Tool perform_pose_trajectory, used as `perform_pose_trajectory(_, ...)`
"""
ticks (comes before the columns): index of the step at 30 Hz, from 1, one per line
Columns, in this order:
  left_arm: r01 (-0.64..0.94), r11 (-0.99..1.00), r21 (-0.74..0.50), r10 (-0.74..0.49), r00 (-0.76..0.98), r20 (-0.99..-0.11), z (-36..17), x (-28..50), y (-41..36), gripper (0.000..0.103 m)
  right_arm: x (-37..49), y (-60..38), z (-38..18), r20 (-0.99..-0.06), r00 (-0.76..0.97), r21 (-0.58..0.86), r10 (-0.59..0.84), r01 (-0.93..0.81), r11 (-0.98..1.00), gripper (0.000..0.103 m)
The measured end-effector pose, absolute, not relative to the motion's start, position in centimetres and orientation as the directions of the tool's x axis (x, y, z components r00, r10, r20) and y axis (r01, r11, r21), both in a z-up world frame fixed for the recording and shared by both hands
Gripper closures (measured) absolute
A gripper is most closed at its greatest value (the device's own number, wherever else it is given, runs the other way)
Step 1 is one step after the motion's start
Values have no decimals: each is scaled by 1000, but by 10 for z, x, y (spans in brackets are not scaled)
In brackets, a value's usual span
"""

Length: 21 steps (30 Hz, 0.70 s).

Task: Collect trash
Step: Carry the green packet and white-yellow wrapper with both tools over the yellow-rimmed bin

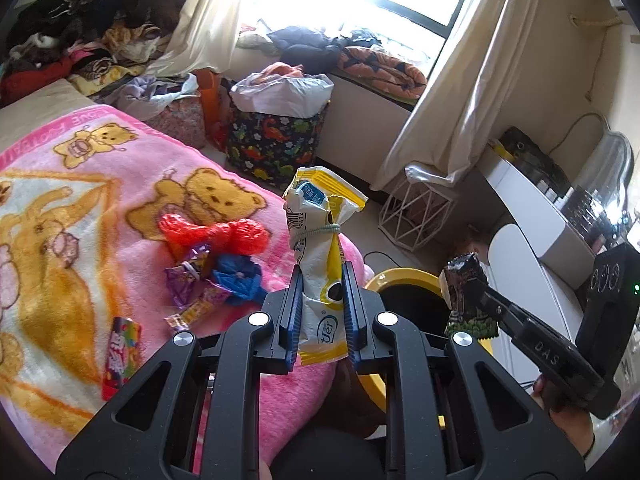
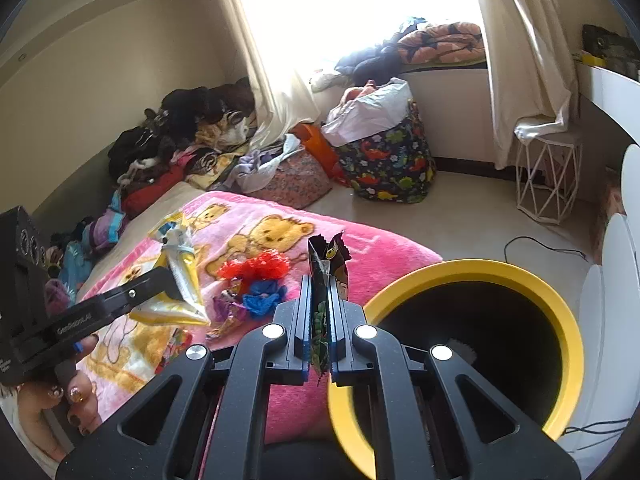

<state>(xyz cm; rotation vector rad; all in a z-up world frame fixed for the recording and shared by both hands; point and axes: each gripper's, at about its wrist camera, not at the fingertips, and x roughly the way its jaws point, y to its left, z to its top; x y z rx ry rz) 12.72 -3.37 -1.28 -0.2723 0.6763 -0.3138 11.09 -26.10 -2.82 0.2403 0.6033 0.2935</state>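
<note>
Holding one piece of trash in each gripper, the person is midway through the job, and neither piece has yet gone into the yellow-rimmed bin [image 2: 472, 272] that stands against the side of the bed.

Furthest left of the bin, a red sweet packet [image 1: 120, 356] lies flat on the pink bear blanket [image 1: 80, 208]. Nearer the bin sit a purple wrapper [image 1: 186, 280], a crumpled red bag [image 1: 212, 232] and a blue scrap [image 1: 238, 276], bunched together and all yet to be picked up. Next, the left gripper [image 1: 322, 280] is clamped narrow on a white and yellow pouch [image 1: 320, 240] tied round with a band, carried upright over the blanket's edge just left of the bin. The right gripper [image 2: 320, 300] is pinched almost flat on a dark snack wrapper [image 2: 326, 264], close to the bin's left rim.

Nothing blocks the bin's mouth; something pale lies at its bottom, too dim to identify. Beyond the bin stand a dinosaur-print basket [image 2: 384, 164] and a white wire stool [image 2: 548, 176], well clear.
</note>
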Motion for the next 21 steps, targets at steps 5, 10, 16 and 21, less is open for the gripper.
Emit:
perform_pose_trajectory(5, 219, 915, -339, -384, 726, -570, -13, 128, -46, 90, 109, -276, -29, -518, 798, 307, 309, -164, 937, 96)
perform_pose_trajectory(10, 243, 911, -333, -400, 713, -575, -14, 127, -59, 90, 109, -290, -31, -519, 806, 317, 284, -128, 940, 96)
perform_pose_trajectory(16, 278, 904, -324, -422, 696, -581, -15, 128, -77, 90, 110, -309, -35, -523, 812, 331, 259, -86, 940, 96)
perform_pose_trajectory(21, 312, 895, -318, -444, 679, -585, -17, 127, -93, 90, 109, -319, -38, -527, 815, 336, 241, -60, 940, 96)
